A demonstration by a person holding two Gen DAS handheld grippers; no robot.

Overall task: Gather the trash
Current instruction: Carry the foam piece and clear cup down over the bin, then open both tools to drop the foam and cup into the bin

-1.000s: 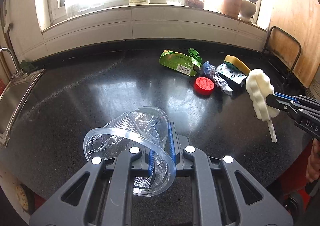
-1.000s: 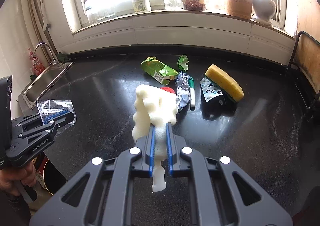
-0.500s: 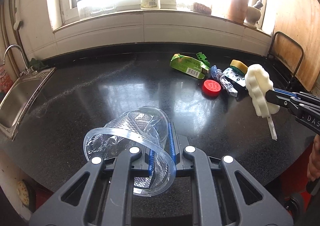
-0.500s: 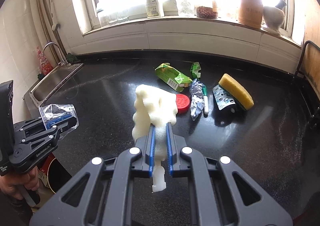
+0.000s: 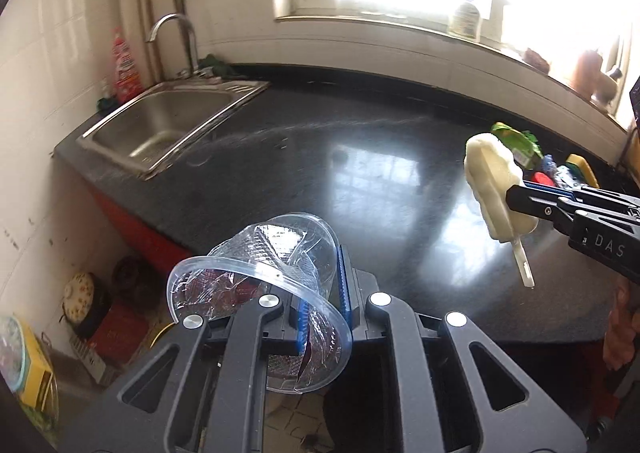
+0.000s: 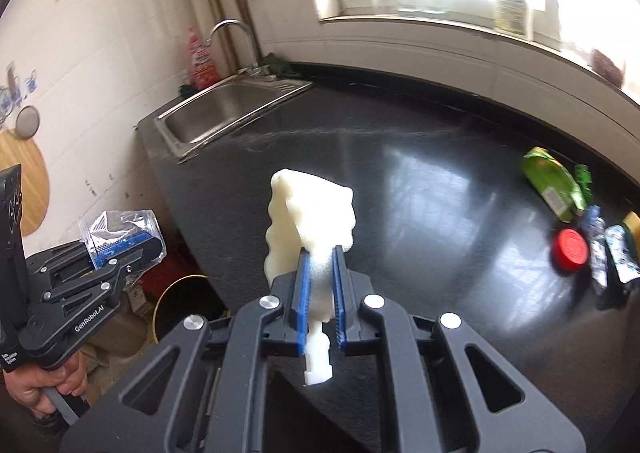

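While "GenRobot.AI" marks the left gripper, jaws clamp crushed plastic cup; right gripper, lettered "DAS", pinches foam brush.

Two black hand-held grippers, one crushed clear plastic cup and one white foam ice-lolly shape on a stick. On the black stone worktop: one green carton, one red round lid, one yellow sponge. One steel sink, one tap.

The sink is set in the tabletop's far left corner; a carton, lid and wrappers cluster at its right, a bin on the floor below its left edge
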